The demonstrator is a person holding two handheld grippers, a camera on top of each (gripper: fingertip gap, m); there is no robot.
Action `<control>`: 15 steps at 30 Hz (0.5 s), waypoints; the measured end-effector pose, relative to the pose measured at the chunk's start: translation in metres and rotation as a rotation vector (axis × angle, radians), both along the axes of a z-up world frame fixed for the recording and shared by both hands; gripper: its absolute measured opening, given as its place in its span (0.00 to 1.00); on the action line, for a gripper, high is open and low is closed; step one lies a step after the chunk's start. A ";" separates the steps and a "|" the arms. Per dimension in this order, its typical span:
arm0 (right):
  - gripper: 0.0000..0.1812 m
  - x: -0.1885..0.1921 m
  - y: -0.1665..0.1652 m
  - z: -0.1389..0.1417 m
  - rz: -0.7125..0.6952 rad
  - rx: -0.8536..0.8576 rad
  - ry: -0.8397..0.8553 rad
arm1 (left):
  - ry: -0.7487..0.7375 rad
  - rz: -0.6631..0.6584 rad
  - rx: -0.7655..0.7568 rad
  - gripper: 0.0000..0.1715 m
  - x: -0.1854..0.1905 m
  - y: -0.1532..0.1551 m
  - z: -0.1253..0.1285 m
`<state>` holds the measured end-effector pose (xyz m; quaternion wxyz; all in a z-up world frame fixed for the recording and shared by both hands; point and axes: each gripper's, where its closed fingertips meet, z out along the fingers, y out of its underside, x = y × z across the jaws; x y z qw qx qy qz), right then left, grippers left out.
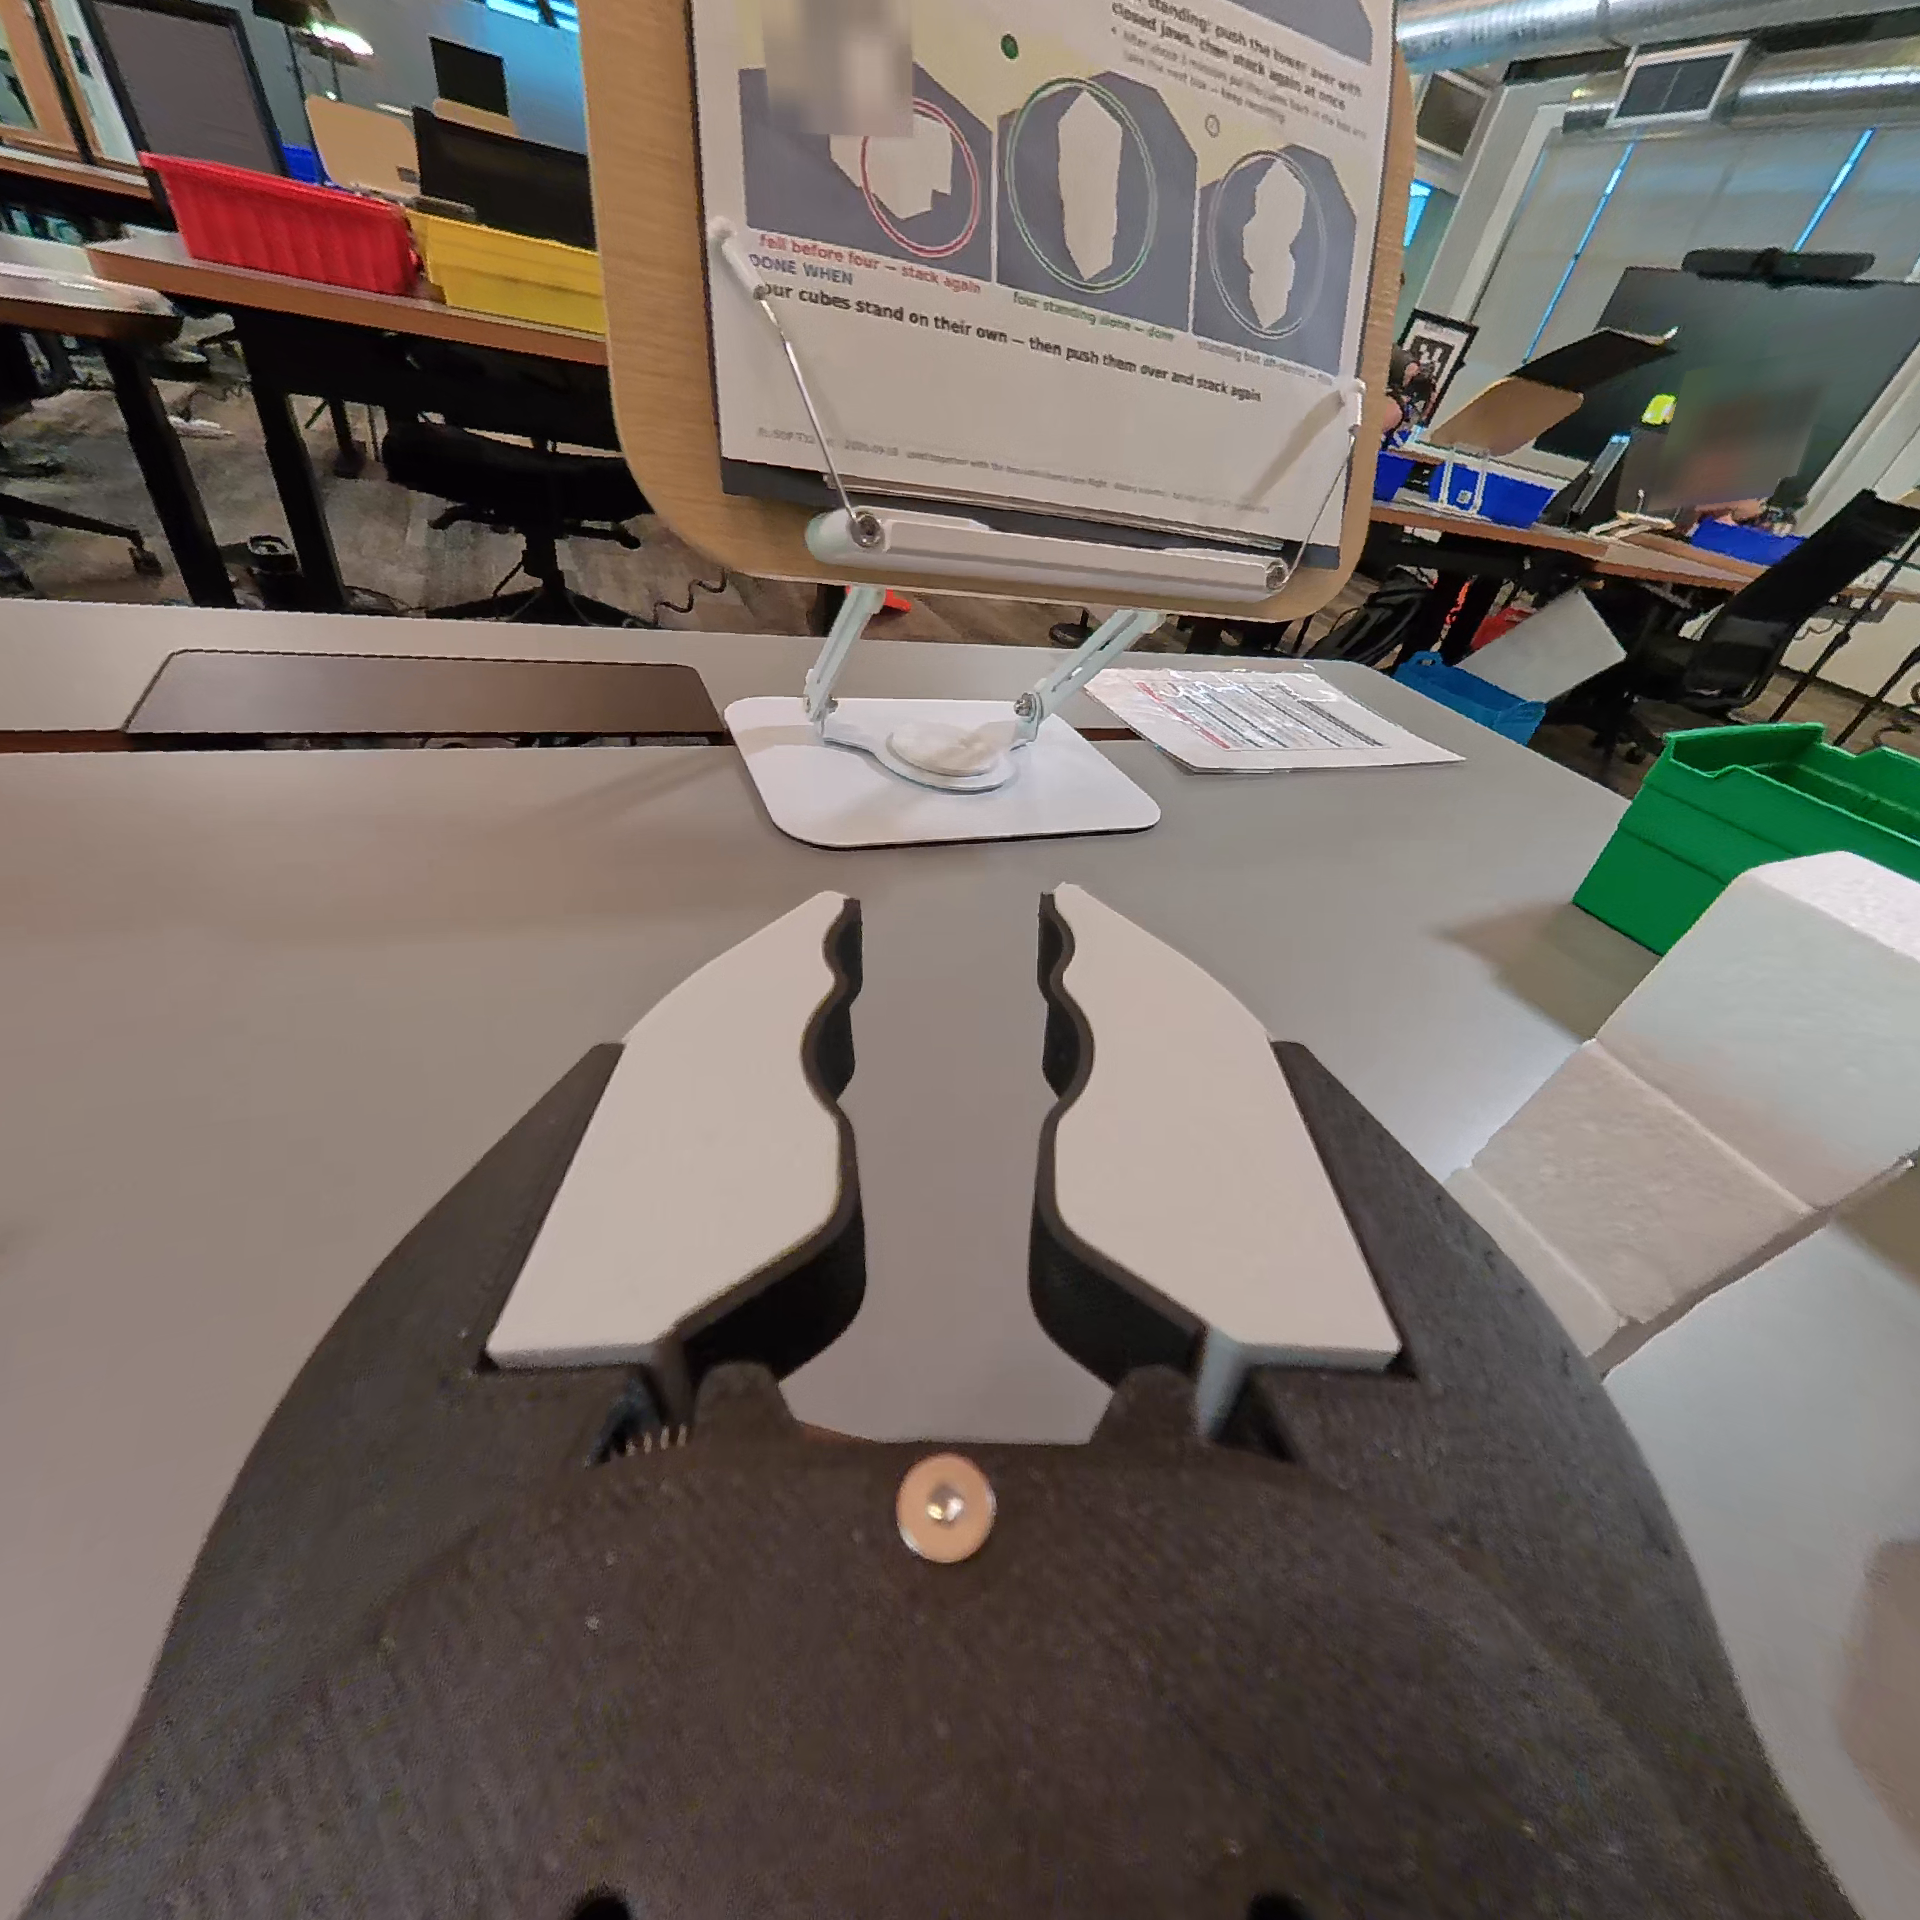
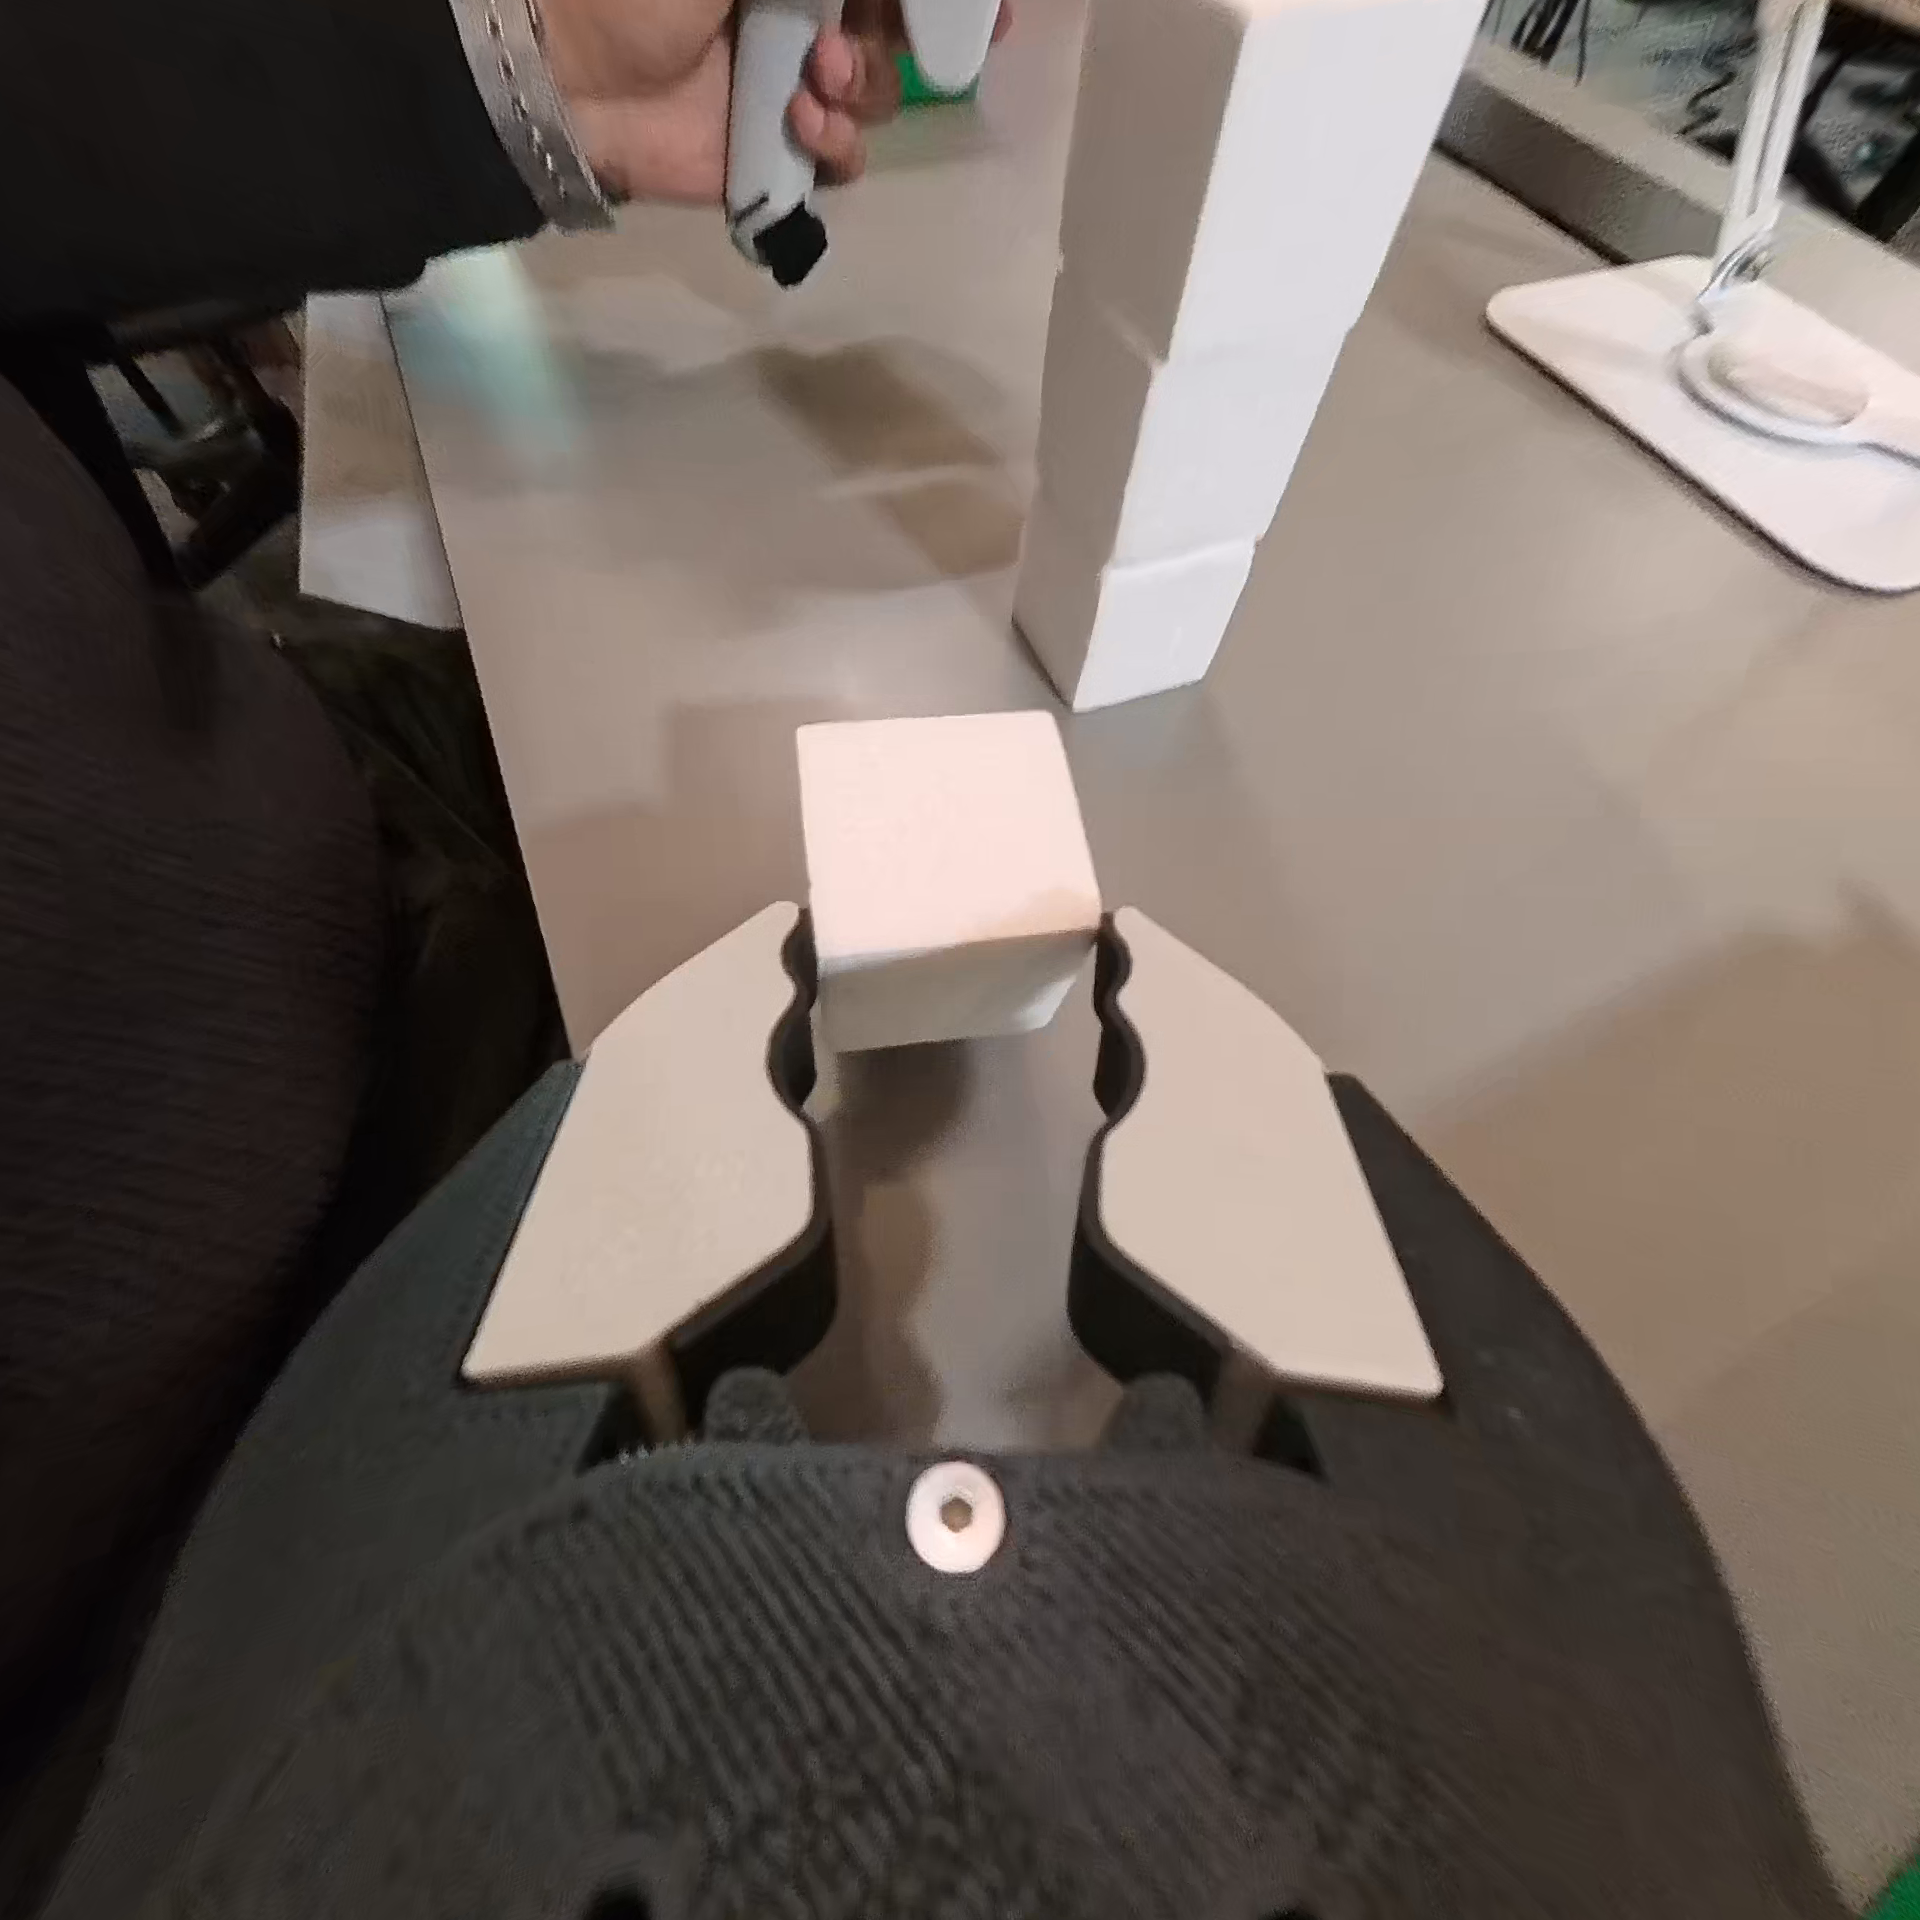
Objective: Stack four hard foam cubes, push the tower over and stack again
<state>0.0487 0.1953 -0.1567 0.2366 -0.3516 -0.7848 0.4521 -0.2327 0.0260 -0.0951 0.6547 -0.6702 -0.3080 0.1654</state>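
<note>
My right gripper (image 2: 951,925) is shut on a white foam cube (image 2: 940,831), pinched at the fingertips a little above the grey table (image 2: 1507,831). Just beyond it, to the right, stands a tower of white cubes (image 2: 1195,364); three show and its top runs out of view. My left gripper (image 1: 951,914) is open and empty over the table (image 1: 312,987). The same tower (image 1: 1756,1029) is at its right, apart from the fingers. A hand (image 2: 665,94) holds the left gripper's handle at the upper left of the right wrist view.
A document stand with a white base (image 1: 935,790) sits mid-table behind the tower and also shows in the right wrist view (image 2: 1714,416). A green bin (image 1: 1766,810) and a laminated sheet (image 1: 1268,717) lie far right. The table's edge and a dark-clothed person (image 2: 156,935) are left. The left gripper's tips are roughly 35 centimetres from the right gripper's.
</note>
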 end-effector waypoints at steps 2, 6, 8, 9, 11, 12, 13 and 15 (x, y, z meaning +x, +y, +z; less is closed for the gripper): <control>0.29 -0.004 0.000 0.013 -0.001 -0.023 0.039 | -0.007 0.010 0.002 0.19 -0.001 -0.005 -0.001; 0.29 -0.016 0.017 0.064 -0.035 0.013 0.150 | -0.016 0.032 0.005 0.19 -0.002 -0.016 -0.002; 0.29 -0.026 0.027 0.099 -0.041 0.021 0.199 | -0.017 0.040 0.006 0.19 -0.001 -0.021 -0.002; 0.29 -0.032 0.028 0.115 -0.024 0.022 0.199 | -0.018 0.043 0.005 0.19 -0.001 -0.022 -0.003; 0.29 -0.050 0.024 0.143 0.006 0.015 0.174 | -0.024 0.049 0.006 0.19 -0.002 -0.025 -0.003; 0.29 -0.061 0.019 0.154 0.025 0.017 0.162 | -0.025 0.052 0.006 0.19 -0.002 -0.026 -0.004; 0.29 -0.072 0.012 0.162 0.052 0.029 0.150 | -0.024 0.053 0.001 0.19 -0.002 -0.026 -0.004; 0.29 -0.096 0.000 0.172 0.081 0.080 0.151 | -0.013 0.056 -0.013 0.19 -0.001 -0.028 -0.004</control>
